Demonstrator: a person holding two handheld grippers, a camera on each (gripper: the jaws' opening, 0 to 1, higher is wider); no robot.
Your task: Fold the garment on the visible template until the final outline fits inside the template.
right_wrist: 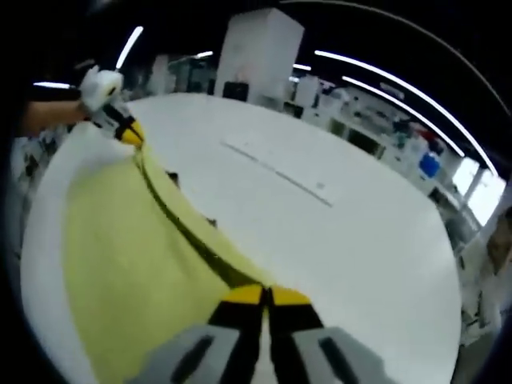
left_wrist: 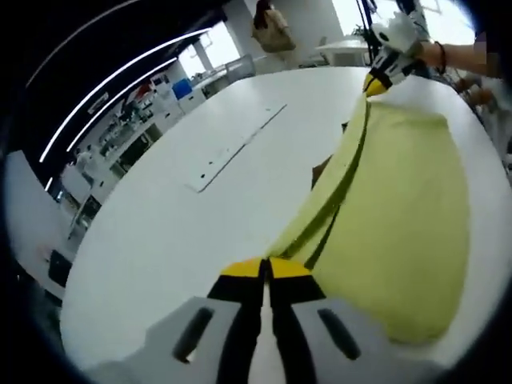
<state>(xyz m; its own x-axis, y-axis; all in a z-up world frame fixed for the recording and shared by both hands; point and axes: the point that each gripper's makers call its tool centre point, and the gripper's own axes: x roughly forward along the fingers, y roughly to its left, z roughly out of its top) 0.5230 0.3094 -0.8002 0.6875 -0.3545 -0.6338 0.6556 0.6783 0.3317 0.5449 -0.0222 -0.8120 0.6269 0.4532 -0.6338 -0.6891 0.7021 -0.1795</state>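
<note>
Garment on table, stretched between left gripper and right gripper at opposite ends.

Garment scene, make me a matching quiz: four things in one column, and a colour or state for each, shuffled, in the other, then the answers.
Things:
1. garment
2. table
3. left gripper
4. jaw tips

States:
A. white, round-edged
B. yellow-green, stretched between both grippers
C. yellow over black
D. shut on an edge of the cloth

Pairs: 1-B, 2-A, 3-D, 4-C

The right gripper is shut on the garment's other end, and each gripper shows far off in the other's view.
</note>
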